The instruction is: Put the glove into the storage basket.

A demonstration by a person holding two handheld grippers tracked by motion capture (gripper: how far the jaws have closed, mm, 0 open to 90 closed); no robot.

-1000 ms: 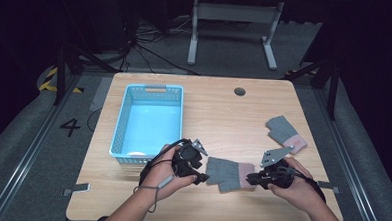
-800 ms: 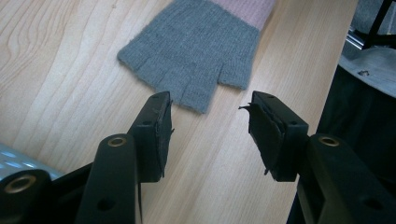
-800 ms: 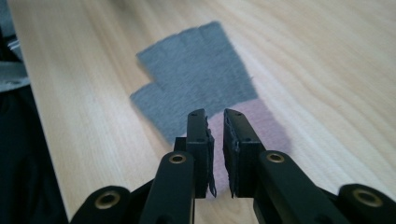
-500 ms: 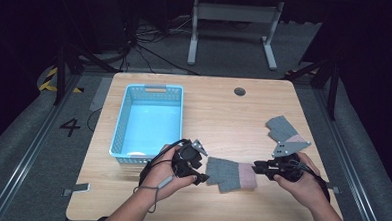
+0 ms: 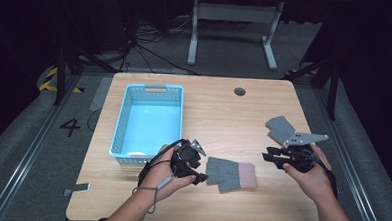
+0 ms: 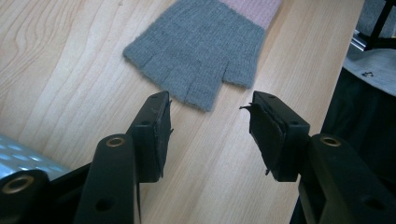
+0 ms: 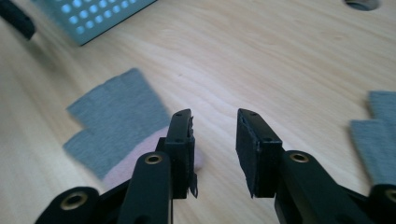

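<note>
- Left gripper view: the left gripper point(image 6: 210, 128) holds its jaws wide apart with nothing between them. Bare table point(image 6: 70, 84) wood shows through the gap.
- Just beyond the jaw tips lies the grey fingerless glove point(image 6: 198, 51), flat on the table, short finger stubs toward the gripper and pink cuff point(image 6: 254, 7) on the far side. The tips are near the glove but not touching it.
- Right gripper view: the right gripper point(image 7: 215, 135) also has its jaws apart and holds nothing. The pink cuff point(image 7: 140, 161) of the same glove sits beside and partly behind one jaw; contact cannot be confirmed.
- High view: taking the glove point(image 5: 230, 174) as landmark, the left gripper point(image 5: 194, 165) is at its finger end and the right gripper point(image 5: 277, 156) is off its cuff end, apart from it.
- Change over the last second: the right gripper has lifted clear of the cuff and moved back toward the second grey glove point(image 5: 279, 128), which lies farther from the person than the landmark glove. The left gripper has kept its station, and the landmark glove has not shifted.
- Meaning for the work: this reads as a release by the right gripper, with no grip on the glove at present. The light blue basket point(image 5: 151, 121), beyond the left gripper from the landmark glove, appears empty of gloves, so placement is judged not yet begun.
- Probable next requirement: close one pair of jaws on a glove edge before any lift.
</note>
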